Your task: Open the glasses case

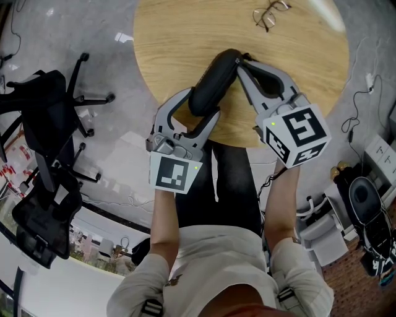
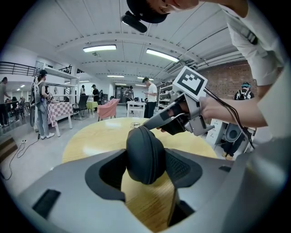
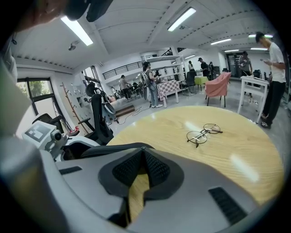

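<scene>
Fingers (image 2: 184, 169) of downward-tilted left gripper (image 1: 201, 105) clamp case (image 1: 219, 71)

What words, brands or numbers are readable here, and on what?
None can be read.
Cube on left gripper, cube on right gripper: black-and-white square patterns only, no letters.
Case, glasses, table: no print shows.
Anything farther off is too small or blurred.

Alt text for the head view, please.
Seen from above, the left gripper clamps a black glasses case over a round wooden table, while the right gripper, tips closed, sits at its far end. Wire-rimmed glasses lie beyond.
</scene>
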The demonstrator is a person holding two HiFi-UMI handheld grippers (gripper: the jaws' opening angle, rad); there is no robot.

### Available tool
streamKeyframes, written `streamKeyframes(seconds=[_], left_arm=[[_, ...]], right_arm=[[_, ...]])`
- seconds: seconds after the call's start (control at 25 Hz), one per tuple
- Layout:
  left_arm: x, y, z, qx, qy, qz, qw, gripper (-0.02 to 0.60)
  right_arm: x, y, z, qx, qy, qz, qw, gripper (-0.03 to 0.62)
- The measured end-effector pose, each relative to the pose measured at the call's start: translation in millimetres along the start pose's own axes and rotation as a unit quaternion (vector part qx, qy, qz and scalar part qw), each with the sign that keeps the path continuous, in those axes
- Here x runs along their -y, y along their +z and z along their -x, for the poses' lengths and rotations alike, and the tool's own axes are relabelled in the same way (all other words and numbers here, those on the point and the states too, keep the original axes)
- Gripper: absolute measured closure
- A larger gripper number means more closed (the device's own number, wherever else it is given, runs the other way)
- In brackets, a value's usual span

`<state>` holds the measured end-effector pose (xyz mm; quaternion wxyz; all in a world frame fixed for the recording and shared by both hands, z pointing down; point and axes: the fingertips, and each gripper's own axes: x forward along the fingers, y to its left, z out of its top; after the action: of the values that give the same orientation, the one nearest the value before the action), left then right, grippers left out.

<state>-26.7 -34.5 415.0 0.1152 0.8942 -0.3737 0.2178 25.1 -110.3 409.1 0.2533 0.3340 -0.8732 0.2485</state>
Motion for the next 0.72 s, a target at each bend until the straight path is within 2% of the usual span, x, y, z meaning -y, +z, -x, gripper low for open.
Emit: streamKeyframes(seconds=[0.48,0.72], left_arm=[[-2.2,-3.9,-1.6,-0.003,0.003,0.006,1.0000,0.305],[-2.7,-5.4,-2.4,-0.005,0.004,0.007,1.0000,0.305]], right_arm=[[2.9,2.1,-3.3,-0.006,-0.004,-0.007,1.000,0.559],[6.2,2.2,-4.7,-0.004,0.001,-0.027,1.000,0.559]])
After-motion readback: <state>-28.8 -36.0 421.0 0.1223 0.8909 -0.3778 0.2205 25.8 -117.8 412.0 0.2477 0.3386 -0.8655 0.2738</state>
